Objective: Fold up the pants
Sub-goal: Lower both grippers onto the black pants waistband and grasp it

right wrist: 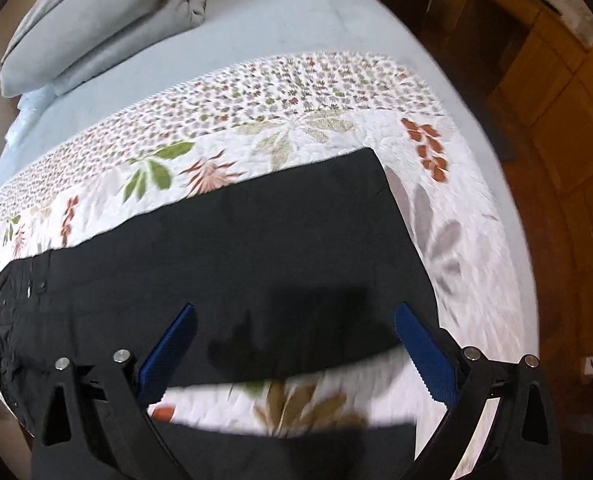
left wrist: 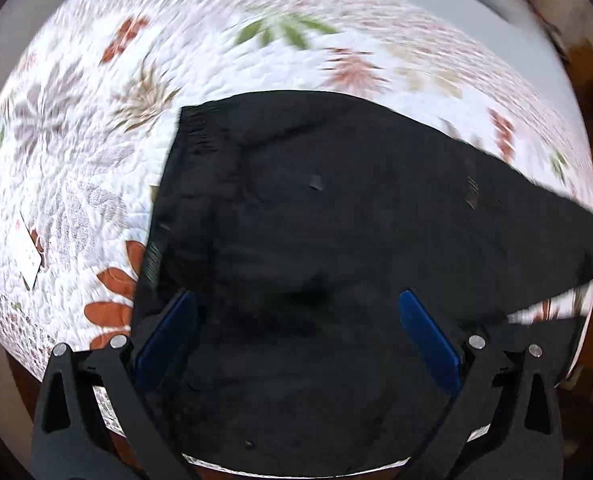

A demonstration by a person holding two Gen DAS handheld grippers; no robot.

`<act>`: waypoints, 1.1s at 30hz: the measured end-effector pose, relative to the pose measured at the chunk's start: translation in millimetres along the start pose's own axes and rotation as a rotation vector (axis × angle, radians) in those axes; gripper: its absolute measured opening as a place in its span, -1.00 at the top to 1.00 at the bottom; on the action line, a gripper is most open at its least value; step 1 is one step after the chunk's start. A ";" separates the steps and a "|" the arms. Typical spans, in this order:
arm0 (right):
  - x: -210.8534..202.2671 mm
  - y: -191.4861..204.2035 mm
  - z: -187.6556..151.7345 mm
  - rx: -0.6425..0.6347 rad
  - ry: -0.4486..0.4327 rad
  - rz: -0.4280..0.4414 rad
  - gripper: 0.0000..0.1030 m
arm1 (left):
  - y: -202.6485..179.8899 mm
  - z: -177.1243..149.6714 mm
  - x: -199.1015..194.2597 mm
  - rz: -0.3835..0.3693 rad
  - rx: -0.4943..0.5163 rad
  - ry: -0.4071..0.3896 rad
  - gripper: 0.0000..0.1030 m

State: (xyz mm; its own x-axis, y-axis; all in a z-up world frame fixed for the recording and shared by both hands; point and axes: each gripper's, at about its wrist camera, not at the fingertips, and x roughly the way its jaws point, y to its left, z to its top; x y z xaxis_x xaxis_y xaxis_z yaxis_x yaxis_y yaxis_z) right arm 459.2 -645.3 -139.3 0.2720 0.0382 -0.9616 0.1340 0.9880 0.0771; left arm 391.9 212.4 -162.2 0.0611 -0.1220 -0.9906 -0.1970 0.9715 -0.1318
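pants: black pants [right wrist: 224, 264] lie flat on the floral quilt [right wrist: 296, 92] of the bed, legs apparently stacked lengthwise
left: crosswise folds not done
tongs: left tongs [left wrist: 296, 336] and right tongs [right wrist: 294, 344] both spread, empty, over the cloth
left view: waistband end
right view: hem end, pillow [right wrist: 96, 20], wooden floor [right wrist: 556, 160]

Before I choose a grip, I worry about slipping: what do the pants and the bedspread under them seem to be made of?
The pants look like a matte black woven cloth, thin enough to lie flat with soft creases; the exact fibre is unclear. The bedspread looks like quilted cotton-like fabric, with puckered stitching and a printed floral pattern.
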 end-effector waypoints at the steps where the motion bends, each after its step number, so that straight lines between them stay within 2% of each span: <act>1: 11.3 -7.8 8.9 0.010 0.005 -0.005 -0.94 | 11.3 13.7 5.8 -0.025 -0.044 0.030 -0.96; 7: 60.3 -33.3 44.2 -0.003 0.074 -0.014 -0.94 | 51.2 59.5 25.9 0.038 -0.169 0.088 -0.96; 13: 89.9 -38.1 65.0 -0.049 0.090 -0.002 -0.94 | 61.7 75.2 53.6 0.070 -0.165 0.152 -0.96; 18: 115.2 -28.1 72.1 -0.106 0.126 -0.049 -0.94 | 67.9 89.1 78.8 0.073 -0.164 0.184 -0.96; 27: 118.8 -26.7 63.8 -0.134 0.012 -0.038 -0.92 | 52.1 110.0 127.5 0.060 -0.142 0.228 -0.96; 30: 114.7 -24.5 59.1 -0.173 -0.012 -0.044 -0.68 | 42.3 111.4 131.8 0.026 -0.131 0.236 -0.95; 32: 109.5 -28.5 56.9 -0.175 -0.019 -0.047 -0.29 | 35.8 109.5 134.1 0.032 -0.102 0.234 -0.94; 33: 107.7 -29.8 55.2 -0.171 -0.020 -0.046 -0.18 | 32.2 109.5 136.2 0.034 -0.087 0.230 -0.94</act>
State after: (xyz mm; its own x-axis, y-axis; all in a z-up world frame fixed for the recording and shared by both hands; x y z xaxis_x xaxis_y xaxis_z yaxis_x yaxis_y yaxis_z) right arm 537.1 -678.9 -230.7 0.2886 -0.0087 -0.9574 -0.0171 0.9998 -0.0143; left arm 501.0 249.4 -297.5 -0.1691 -0.1419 -0.9753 -0.2791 0.9560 -0.0907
